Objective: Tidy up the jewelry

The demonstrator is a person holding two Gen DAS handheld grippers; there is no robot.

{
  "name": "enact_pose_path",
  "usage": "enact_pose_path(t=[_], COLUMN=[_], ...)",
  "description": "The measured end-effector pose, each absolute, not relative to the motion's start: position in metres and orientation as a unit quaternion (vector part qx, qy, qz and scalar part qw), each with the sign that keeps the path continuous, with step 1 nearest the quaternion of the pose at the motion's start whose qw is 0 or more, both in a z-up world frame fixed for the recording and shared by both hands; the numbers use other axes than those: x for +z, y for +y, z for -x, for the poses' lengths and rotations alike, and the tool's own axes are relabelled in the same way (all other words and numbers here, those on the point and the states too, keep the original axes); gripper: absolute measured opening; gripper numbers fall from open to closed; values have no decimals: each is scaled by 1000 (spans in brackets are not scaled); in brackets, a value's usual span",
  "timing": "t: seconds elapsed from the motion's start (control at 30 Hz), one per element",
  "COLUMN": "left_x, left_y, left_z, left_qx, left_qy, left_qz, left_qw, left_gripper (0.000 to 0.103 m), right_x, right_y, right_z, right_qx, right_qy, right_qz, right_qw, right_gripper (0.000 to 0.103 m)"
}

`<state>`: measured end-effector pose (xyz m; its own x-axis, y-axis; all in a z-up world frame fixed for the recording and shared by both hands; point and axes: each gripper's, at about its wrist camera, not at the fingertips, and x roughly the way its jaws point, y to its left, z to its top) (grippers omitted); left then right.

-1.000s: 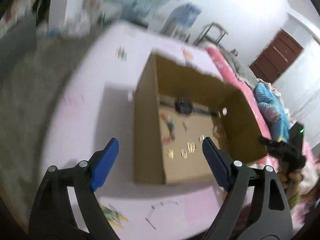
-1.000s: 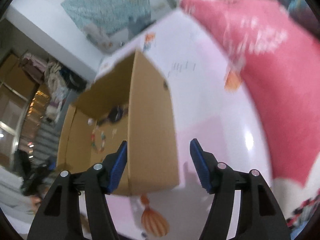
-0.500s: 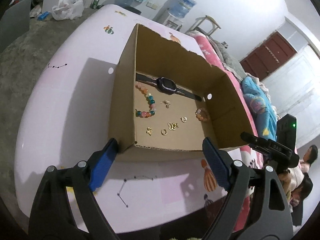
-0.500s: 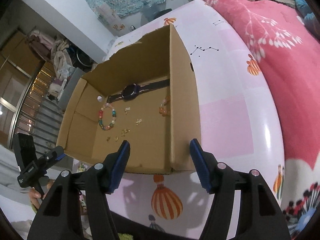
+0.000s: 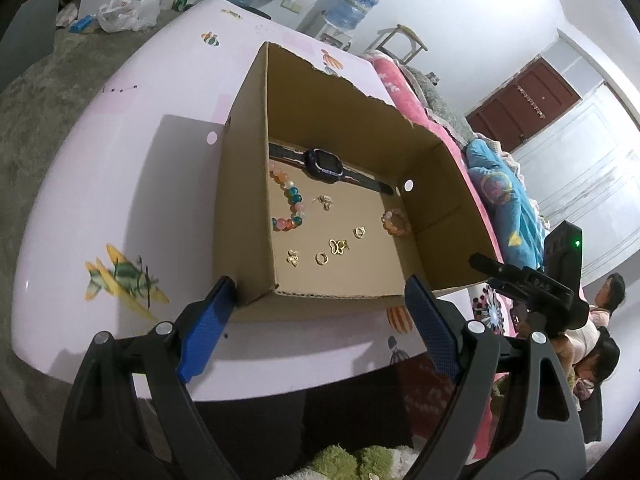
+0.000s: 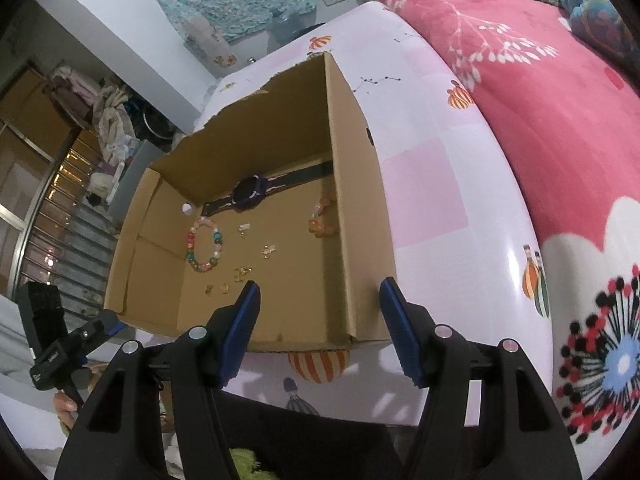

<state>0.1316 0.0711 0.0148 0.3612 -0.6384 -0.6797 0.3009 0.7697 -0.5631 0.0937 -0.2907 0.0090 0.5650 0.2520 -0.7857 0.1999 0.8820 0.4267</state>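
Observation:
An open cardboard box stands on the pink table. On its floor lie a black watch, a multicoloured bead bracelet, an orange bead bracelet and several small gold pieces. My left gripper hovers open before the box's near wall, holding nothing. My right gripper hangs open over the box's near right corner, also holding nothing. Each gripper shows in the other's view: the right gripper, the left gripper.
A red flowered bedspread runs along the table's right side, with a blue blanket on it. A white plastic bag lies on the floor beyond the table. A water dispenser and a stool stand by the far wall. A person sits at the right edge.
Both views were blurred a second ago and are sharp now. Both grippers have drawn back toward the table's near edge, bringing the box's inside into view. Neither pair of jaws has changed its width.

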Motion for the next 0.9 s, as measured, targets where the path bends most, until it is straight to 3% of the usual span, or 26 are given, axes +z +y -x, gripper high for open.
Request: enact_pose_path(t=[0.2, 0.4, 0.63, 0.9], left_x=[19, 35, 40, 46], left_y=[74, 75, 74, 66], left_z=[-118, -82, -56, -51], left_qx=[-284, -222, -171, -98], left_qy=[449, 396, 392, 367], left_qz=[167, 89, 44, -7], left_qw=[830, 886, 903, 925], left_gripper=[82, 91, 94, 94], right_x=[11, 22, 14, 3], right_y=[-287, -272, -236, -198], right_z=[-74, -17, 19, -1], right_qx=[1, -71, -94, -93], right_qy=[438, 378, 386, 417], right_qz=[-233, -215, -174, -124], right_qw=[868, 898, 901, 896], right_gripper=[61, 72, 88, 94])
